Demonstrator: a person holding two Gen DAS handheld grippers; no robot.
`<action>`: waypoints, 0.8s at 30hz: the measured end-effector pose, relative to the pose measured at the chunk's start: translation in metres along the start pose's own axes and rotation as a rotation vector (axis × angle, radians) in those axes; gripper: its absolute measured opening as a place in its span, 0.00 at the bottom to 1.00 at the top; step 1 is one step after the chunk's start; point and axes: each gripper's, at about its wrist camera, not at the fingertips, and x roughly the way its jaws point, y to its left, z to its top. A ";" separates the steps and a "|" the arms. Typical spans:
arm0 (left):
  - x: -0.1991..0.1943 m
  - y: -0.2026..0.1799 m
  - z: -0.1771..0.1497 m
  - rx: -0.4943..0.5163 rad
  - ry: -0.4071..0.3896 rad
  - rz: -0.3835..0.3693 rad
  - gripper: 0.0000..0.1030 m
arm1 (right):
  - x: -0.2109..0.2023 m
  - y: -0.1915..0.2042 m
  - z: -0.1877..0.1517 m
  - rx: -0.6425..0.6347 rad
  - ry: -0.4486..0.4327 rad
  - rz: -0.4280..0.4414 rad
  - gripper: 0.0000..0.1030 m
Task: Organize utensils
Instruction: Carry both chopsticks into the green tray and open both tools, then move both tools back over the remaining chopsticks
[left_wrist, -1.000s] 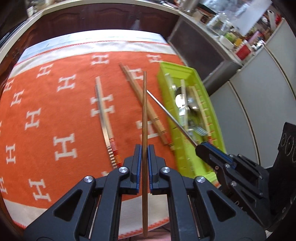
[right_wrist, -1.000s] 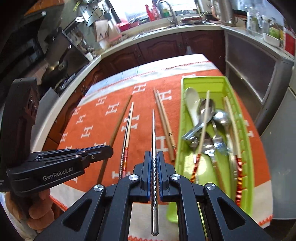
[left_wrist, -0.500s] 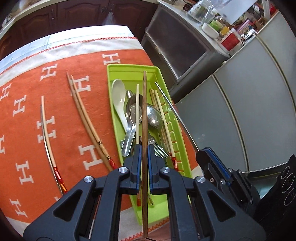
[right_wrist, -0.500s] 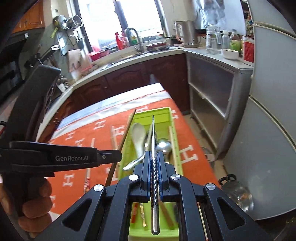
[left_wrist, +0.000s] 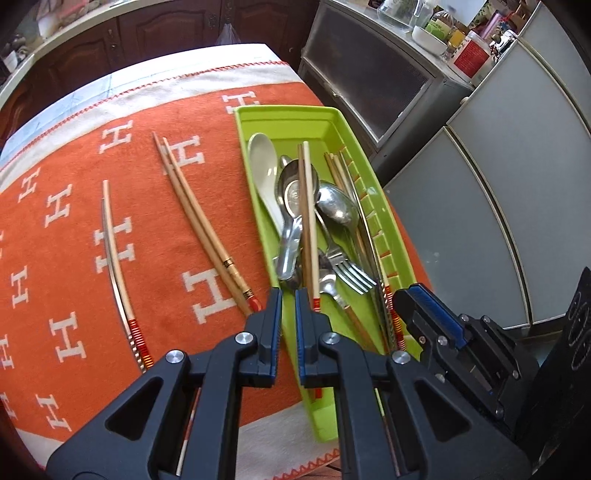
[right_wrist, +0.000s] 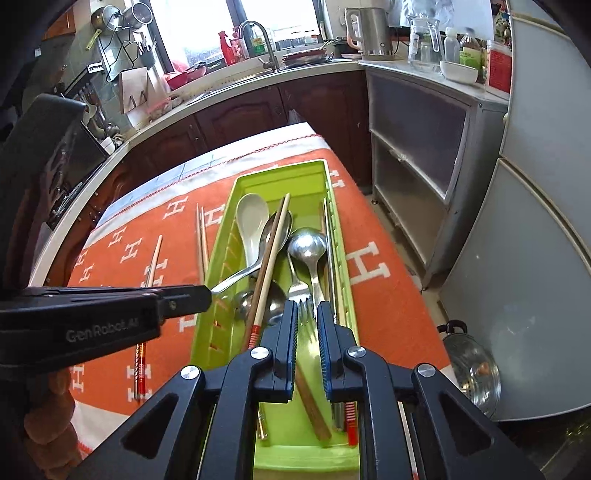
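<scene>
Far to the left of the left jaws (left_wrist: 288, 325), a pale pair of chopsticks (left_wrist: 114, 251) with red rings on the thick end lies on the orange cloth (left_wrist: 55, 258) that covers the worktop. One stick looks like shiny metal. They are thin, light and stiff, and I think smooth enough to slip or roll. The ringed end looks like the best place to pinch, because it is thicker and bumpy.

Closer to the left jaws, just ahead and to their left, lies a wooden pair (left_wrist: 199, 221). Wood is less slippery. The two sticks touch, so a pinch on one may push the other away. A hold on the thick end nearest the jaws should keep the stick from tipping.

The left jaws are almost closed, with only a thin gap and nothing in it.

Ahead and just to their right is the green tray (left_wrist: 284, 110). In it are a white spoon (left_wrist: 264, 173), metal spoons, a fork (left_wrist: 347, 266) and more chopsticks in a loose pile. The white spoon may chip if something hits it.

The right jaws (right_wrist: 307, 332) hang over the near end of the tray. They are opening, and nothing is pinched between them.
</scene>
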 end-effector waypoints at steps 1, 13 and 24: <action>-0.003 0.003 -0.002 -0.001 -0.006 0.008 0.04 | 0.000 0.001 -0.002 -0.001 0.005 0.003 0.11; -0.046 0.033 -0.037 -0.038 -0.066 0.067 0.04 | -0.016 0.022 -0.014 -0.015 0.028 0.042 0.11; -0.082 0.070 -0.073 -0.101 -0.126 0.122 0.04 | -0.042 0.054 -0.029 -0.080 0.027 0.082 0.13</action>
